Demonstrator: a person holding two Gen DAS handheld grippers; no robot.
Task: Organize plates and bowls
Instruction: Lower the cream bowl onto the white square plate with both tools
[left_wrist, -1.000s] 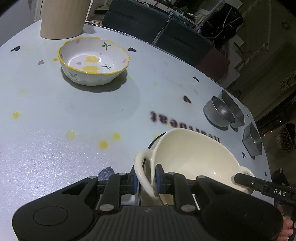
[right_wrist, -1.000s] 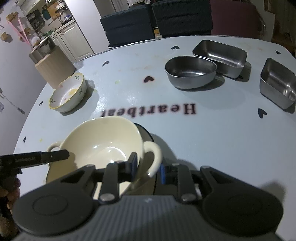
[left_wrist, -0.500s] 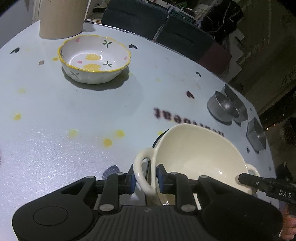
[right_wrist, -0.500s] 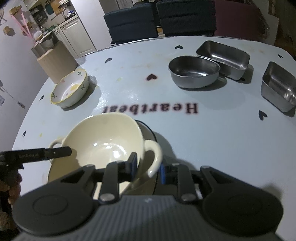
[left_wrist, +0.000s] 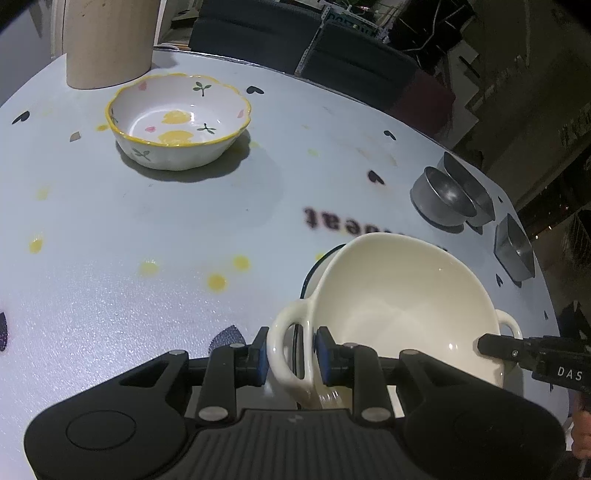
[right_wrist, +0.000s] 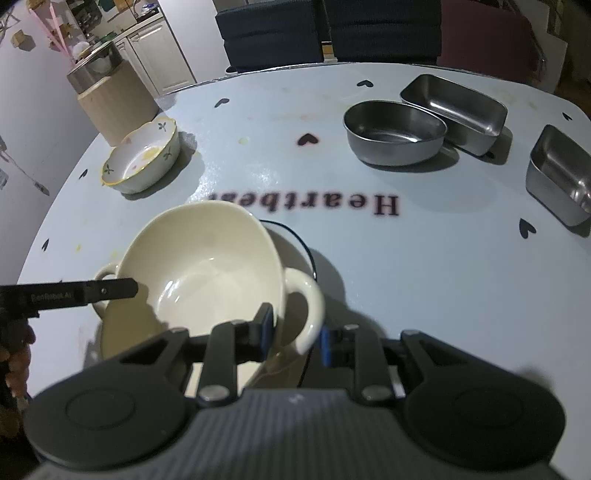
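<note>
**Two tongs carrying one cream bowl by its ear handles**

The left tongs (left_wrist: 290, 356) are pinching one looped handle of the cream bowl (left_wrist: 399, 306), having just been opening slightly around it; the right tongs (right_wrist: 297, 332) are gripping the opposite handle with one pad inside the rim and the other outside the loop. The bowl is tilting just ahead of both tongs, above a dark-rimmed plate (right_wrist: 295, 243) lying on the surface (right_wrist: 424, 266).

The risk, as I judge it: each grip is bearing on a smooth, glazed, curved loop, so a loosening pinch on either side could be letting the bowl swing or slip down onto the plate and chip it. Uneven lowering by the two hands could also be twisting a handle out of the pads.

Farther ahead of the tongs are sitting a flowered bowl (left_wrist: 179, 122), a round steel bowl (right_wrist: 395, 133) and two steel trays.

Readable writing: "Heartbeat" printed on the surface (right_wrist: 306, 203), "DAS" on the right tongs' finger as the left view shows it.
</note>
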